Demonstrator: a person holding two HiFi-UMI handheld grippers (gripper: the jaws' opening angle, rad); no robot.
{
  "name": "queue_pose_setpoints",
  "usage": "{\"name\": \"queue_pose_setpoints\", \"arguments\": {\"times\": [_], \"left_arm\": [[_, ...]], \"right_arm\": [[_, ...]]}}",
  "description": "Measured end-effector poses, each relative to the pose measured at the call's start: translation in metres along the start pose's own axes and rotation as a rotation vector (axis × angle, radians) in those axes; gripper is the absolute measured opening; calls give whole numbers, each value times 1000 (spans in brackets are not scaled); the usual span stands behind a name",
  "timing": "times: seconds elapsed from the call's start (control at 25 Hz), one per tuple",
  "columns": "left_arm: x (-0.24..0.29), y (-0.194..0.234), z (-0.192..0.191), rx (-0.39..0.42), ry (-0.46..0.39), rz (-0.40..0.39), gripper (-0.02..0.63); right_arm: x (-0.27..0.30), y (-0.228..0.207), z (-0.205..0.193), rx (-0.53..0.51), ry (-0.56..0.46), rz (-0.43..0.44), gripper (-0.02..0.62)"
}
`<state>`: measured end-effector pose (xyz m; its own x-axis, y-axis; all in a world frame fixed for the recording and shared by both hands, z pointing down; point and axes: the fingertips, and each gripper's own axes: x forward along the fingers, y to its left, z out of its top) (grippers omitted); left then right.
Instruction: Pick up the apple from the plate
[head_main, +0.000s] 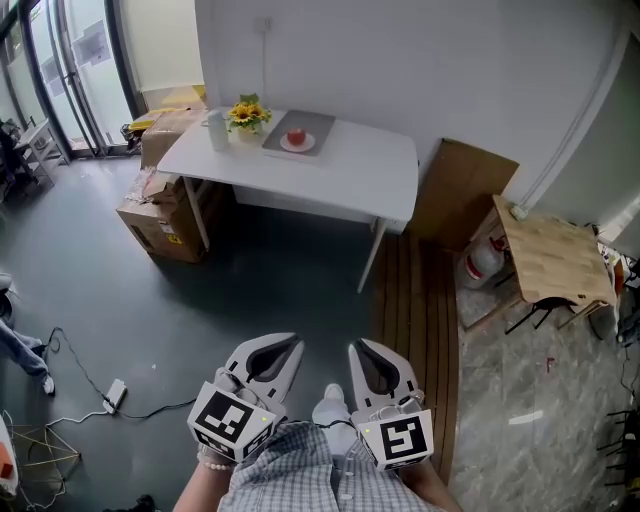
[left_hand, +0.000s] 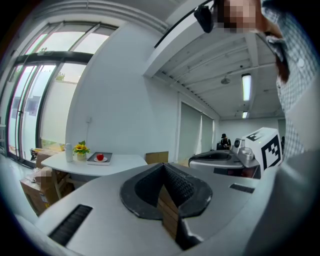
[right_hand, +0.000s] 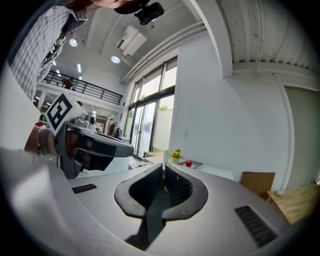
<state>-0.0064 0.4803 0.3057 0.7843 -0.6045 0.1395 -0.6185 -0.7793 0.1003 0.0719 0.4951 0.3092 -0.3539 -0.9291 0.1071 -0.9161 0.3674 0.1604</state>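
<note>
- Two grippers, both held close to your body and well apart from the table: the left gripper and the right gripper point across the open floor toward it.
- Each gripper view shows its own jaws pressed together with nothing between them, on the left gripper and on the right gripper alike.
- The apple sits on a small white plate, and that plate rests on a grey tray lying against the table's far edge, left of its middle.
- Yellow flowers stand just beside the tray, toward the far left corner.
- By my reading you are at the approach, with no reach begun. Next you need to walk up to the table's near edge, choose a gripper, part its jaws wider than the apple, and bring them down on either side of it.
- Only the head view shows your path: a cable on the floor at your left and cardboard boxes under the table's left end.
- The gripper views see the apple from low and level, a small red spot. They confirm the closed jaws, which the head view shows less plainly.
</note>
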Motion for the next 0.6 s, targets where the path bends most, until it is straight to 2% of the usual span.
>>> {"name": "queue_pose_setpoints", "arguments": {"times": [0.16, 0.4, 0.6], "left_arm": [[38, 9, 19, -2, -25, 12, 9], [84, 39, 33, -21, -42, 102, 10], [109, 63, 43, -36, -65, 198, 10]], "right_arm": [[26, -36, 0, -8, 20, 36, 31], [81, -83, 3, -43, 19, 127, 31], [120, -104, 7, -71, -13, 221, 31]]}}
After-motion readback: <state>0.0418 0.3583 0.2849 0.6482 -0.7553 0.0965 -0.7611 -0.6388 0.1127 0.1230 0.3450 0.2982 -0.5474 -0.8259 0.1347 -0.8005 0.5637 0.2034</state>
